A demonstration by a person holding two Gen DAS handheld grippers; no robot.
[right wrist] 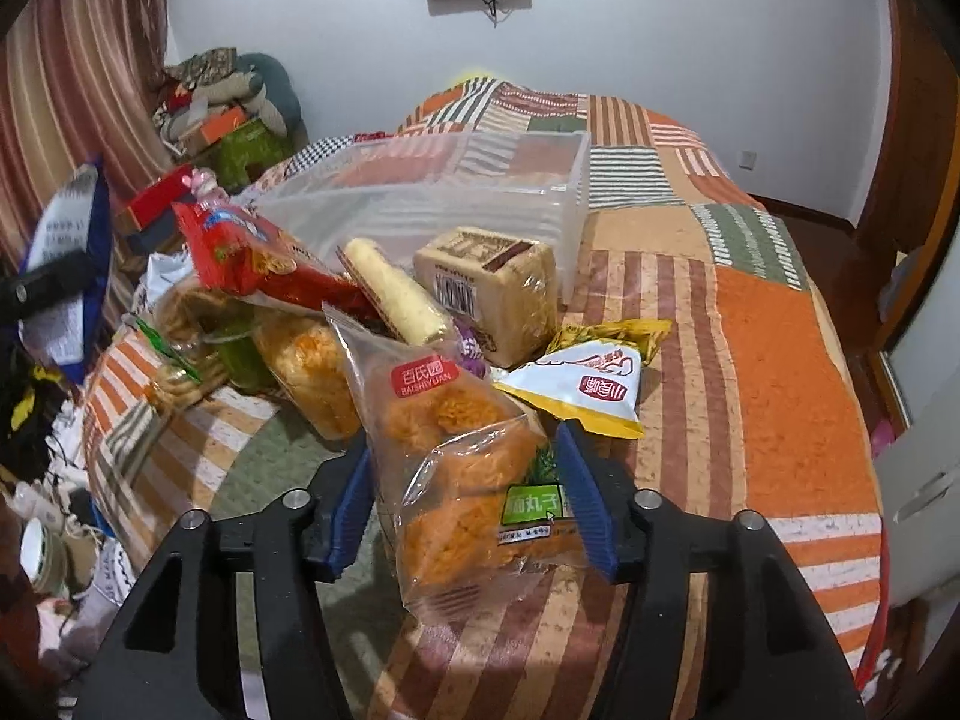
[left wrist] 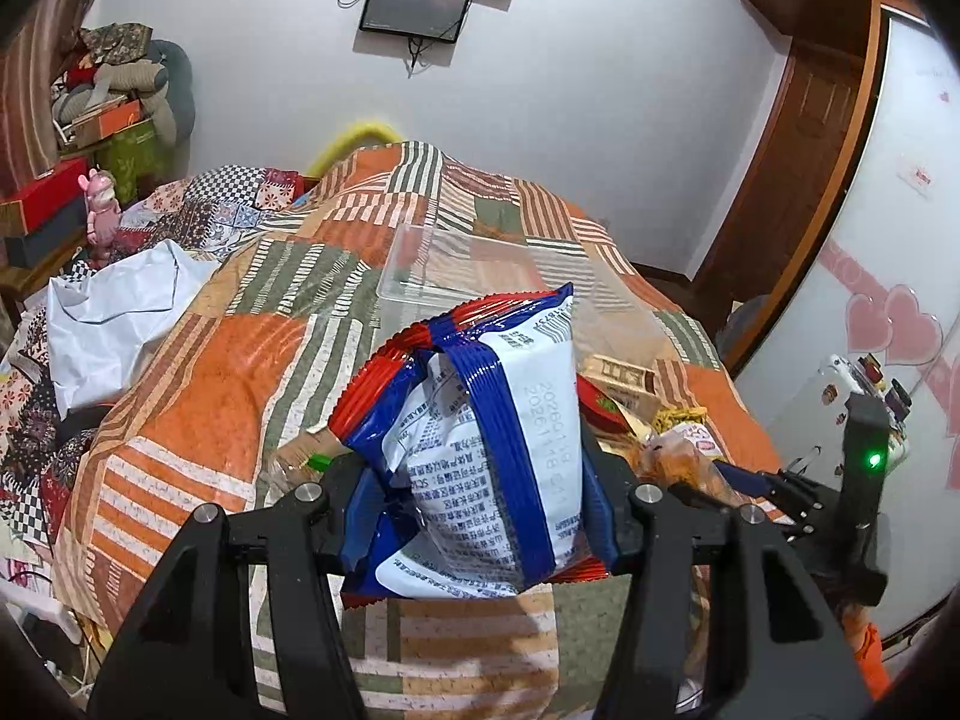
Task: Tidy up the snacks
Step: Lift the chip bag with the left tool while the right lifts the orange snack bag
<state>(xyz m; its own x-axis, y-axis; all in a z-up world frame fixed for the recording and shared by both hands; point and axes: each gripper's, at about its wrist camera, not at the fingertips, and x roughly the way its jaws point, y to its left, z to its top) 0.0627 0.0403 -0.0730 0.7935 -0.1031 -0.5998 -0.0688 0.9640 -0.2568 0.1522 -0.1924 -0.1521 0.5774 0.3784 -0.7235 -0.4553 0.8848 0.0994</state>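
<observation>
Left gripper [left wrist: 474, 498] fingers clamped on blue-white snack bag [left wrist: 480, 450], lifted. Right gripper [right wrist: 468, 498] fingers apart, straddling clear meatball bag [right wrist: 462, 474]. Risk: slick film slips before clear bin [right wrist: 456, 192].

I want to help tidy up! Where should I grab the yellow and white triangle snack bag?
Grab the yellow and white triangle bag by its flat crimped bottom edge, nearest the right gripper. Come in from the open quilt side on the right. It lies flat there, while its other end tucks under the snack pile, so that side looks crowded.
</observation>
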